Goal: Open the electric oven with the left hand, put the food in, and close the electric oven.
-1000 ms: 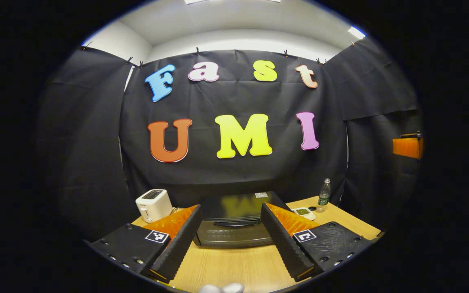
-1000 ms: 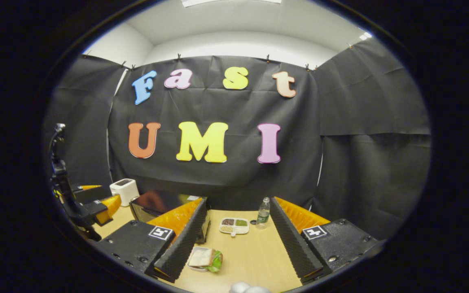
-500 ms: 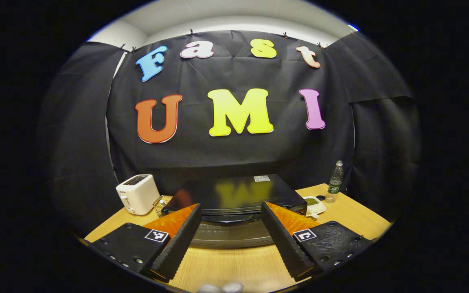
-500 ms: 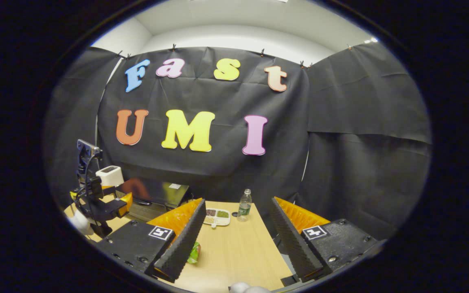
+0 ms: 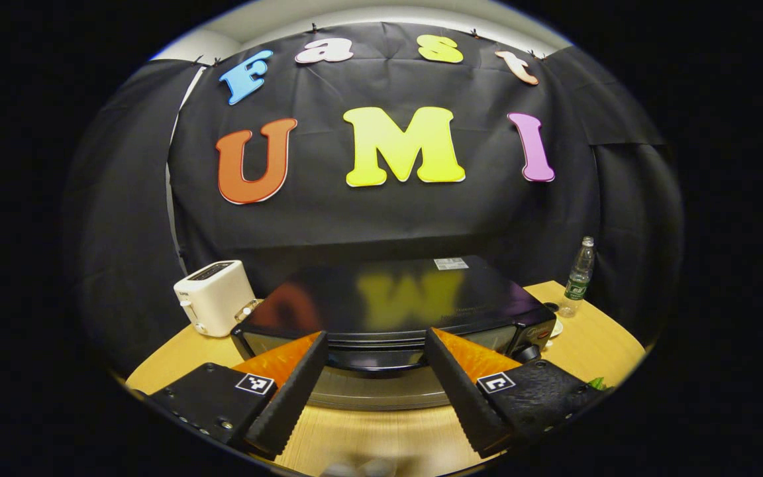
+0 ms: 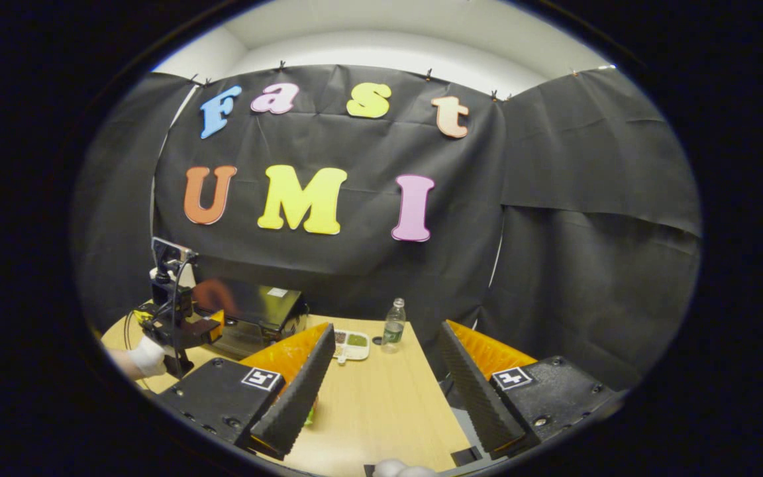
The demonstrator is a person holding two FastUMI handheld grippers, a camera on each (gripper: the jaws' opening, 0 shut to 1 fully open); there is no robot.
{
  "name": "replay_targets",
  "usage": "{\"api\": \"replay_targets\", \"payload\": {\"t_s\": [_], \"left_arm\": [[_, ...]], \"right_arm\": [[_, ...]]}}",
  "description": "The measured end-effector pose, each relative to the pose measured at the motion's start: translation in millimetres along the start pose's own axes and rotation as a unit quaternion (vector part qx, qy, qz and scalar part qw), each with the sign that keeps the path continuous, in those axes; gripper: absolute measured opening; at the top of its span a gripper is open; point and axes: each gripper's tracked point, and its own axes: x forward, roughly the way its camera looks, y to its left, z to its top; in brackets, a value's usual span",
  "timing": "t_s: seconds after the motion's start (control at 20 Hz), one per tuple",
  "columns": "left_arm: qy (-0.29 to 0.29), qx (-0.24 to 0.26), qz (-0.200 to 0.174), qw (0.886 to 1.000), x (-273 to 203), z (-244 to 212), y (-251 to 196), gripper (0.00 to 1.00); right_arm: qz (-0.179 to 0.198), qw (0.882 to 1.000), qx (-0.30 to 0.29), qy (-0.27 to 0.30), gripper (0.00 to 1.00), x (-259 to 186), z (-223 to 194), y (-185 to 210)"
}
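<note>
- The left gripper (image 5: 375, 371) hangs just in front of the electric oven (image 5: 388, 311), its fingers spread wide apart and holding nothing; the oven's dark handle (image 5: 376, 360) lies between the two fingers, though contact cannot be told
- The electric oven sits closed on the wooden counter (image 5: 381, 434); a small white label on its glossy black top is too small to read
- A white toaster (image 5: 214, 306) stands just left of the oven; the mark on its front is not legible
- A clear water bottle (image 5: 577, 277) with a green label stands near the oven's right rear corner, its print unreadable
- In the right gripper view, the right gripper (image 6: 381, 381) hovers above the counter (image 6: 381, 404), fingers apart and empty
- A bit of green food (image 6: 310, 416) peeks out beside its left finger
- A white divided dish (image 6: 351, 345) and the bottle (image 6: 393, 326) sit farther back, beside the oven (image 6: 255, 317)
- The left gripper (image 6: 179, 318) appears at the oven's front, held by a white-gloved hand (image 6: 146, 358)
</note>
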Motion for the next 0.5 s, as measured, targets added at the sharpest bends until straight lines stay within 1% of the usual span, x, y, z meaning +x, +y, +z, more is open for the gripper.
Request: {"api": "replay_targets", "payload": {"t_s": [0.1,0.3,0.5], "left_arm": [[0.003,-0.003,-0.002,1.000,0.5,-1.0,-3.6,0.97],[0.011,-0.011,-0.003,1.000,-2.6,-2.8,1.2,0.96],[0.016,-0.012,-0.006,1.000,-18.0,-8.7,-1.0,0.97]], "right_arm": [[0.005,1.000,-0.002,-0.001,0.96,2.3,0.7,2.3],[0.016,1.000,0.002,-0.001,0.96,5.2,1.2,7.0],[0.027,1.000,0.002,0.000,0.96,6.7,-1.6,10.6]]}}
